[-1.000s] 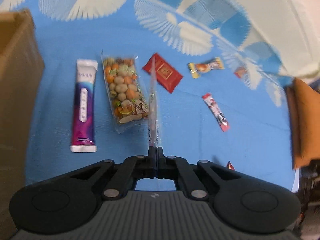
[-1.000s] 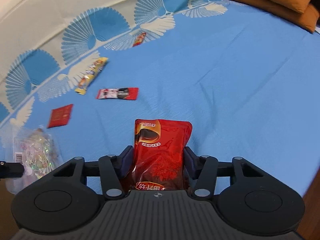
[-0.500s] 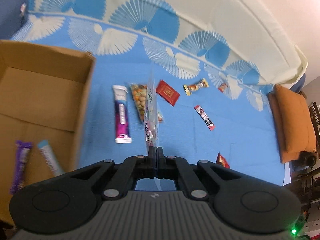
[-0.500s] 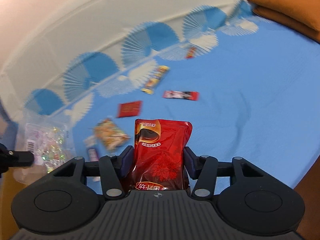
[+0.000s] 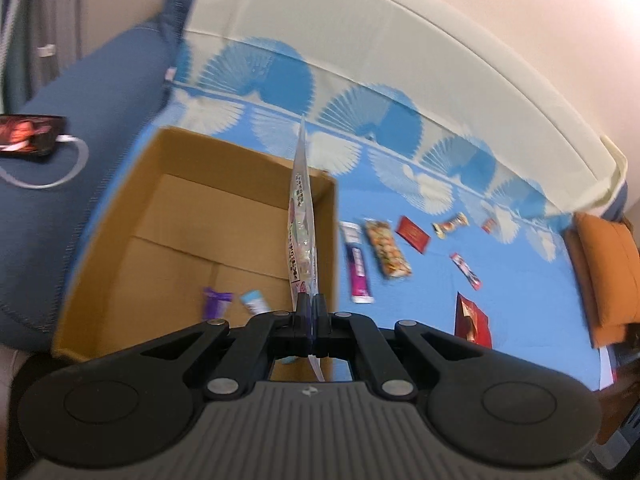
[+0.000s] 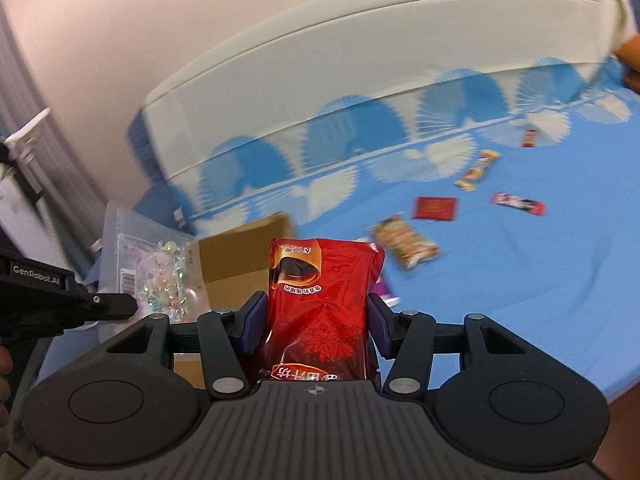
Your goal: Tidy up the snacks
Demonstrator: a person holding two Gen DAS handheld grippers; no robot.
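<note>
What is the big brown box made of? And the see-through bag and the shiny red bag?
The brown box looks like cardboard: matte tan, with flap seams across its floor. The see-through bag, held in the left gripper, seems thin clear plastic film; candies and a barcode show through. The red bag, in the right gripper, looks like glossy plastic or foil, crinkled with bright glints.

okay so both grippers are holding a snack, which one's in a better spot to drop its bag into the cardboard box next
Left, probably. The left gripper holds the clear candy bag edge-on right over the open cardboard box. The right gripper holds the red pouch short of the box, which lies ahead.
</note>
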